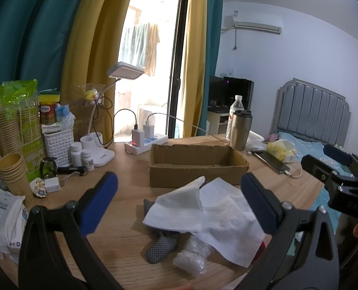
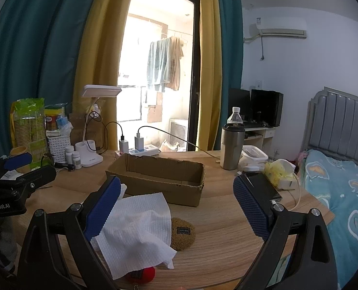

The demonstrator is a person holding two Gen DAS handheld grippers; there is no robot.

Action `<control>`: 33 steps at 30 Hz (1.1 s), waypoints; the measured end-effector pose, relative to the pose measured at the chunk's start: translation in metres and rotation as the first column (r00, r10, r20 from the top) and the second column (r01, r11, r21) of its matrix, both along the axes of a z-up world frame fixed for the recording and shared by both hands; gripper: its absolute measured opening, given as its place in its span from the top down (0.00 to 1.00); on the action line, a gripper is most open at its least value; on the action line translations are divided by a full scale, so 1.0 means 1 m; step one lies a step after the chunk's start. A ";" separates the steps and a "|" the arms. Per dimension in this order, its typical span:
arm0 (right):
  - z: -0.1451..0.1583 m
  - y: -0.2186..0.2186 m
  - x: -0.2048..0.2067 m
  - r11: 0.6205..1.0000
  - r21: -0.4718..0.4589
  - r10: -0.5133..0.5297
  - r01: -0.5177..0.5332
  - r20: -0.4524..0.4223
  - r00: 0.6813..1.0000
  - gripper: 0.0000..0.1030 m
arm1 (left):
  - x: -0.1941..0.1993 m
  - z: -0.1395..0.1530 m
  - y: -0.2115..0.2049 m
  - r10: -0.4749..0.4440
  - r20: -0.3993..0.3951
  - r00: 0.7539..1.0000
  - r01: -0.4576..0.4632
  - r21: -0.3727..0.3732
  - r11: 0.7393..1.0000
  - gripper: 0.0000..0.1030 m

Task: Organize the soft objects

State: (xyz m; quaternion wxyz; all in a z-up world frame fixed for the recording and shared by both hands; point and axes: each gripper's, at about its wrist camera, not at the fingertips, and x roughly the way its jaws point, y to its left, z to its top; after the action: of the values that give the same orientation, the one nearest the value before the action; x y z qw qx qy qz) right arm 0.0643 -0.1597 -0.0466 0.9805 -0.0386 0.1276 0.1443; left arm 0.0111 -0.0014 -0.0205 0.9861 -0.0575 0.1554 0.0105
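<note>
My gripper (image 2: 177, 207): open, empty, above the surface (image 2: 227, 236)
White tissue (image 2: 135, 227): partly covering brown pouch (image 2: 182, 233)
Box (image 2: 159, 176): just behind

Desk lamp (image 2: 101, 90), power strip (image 2: 143, 150), steel tumbler (image 2: 232, 147), water bottle (image 2: 235, 116), bed (image 2: 343, 193) beyond.

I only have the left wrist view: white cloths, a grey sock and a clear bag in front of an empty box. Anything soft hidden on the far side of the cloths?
Observer: Yes. A brown knitted pouch lies on the table right of the white cloth, partly under its edge.
Operator: I see a bit of red at the cloth's corner. What is it?
Observer: A red soft toy, mostly covered by the cloth, near the table's front edge.
Operator: Is the right gripper holding anything?
Observer: No. The right gripper is open and empty above the cloth and pouch; the cardboard box is just beyond.
</note>
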 end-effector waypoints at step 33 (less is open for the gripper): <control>-0.025 0.014 0.017 0.998 -0.015 0.059 -0.061 -0.081 0.995 0.07 | 0.002 -0.010 0.007 0.010 -0.021 1.000 -0.010 -0.012 1.000 0.01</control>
State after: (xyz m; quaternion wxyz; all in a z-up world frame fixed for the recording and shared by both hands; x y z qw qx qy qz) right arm 0.0812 -0.1456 -0.0714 0.9695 -0.0452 0.1670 0.1739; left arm 0.0132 0.0051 -0.0310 0.9840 -0.0640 0.1657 0.0151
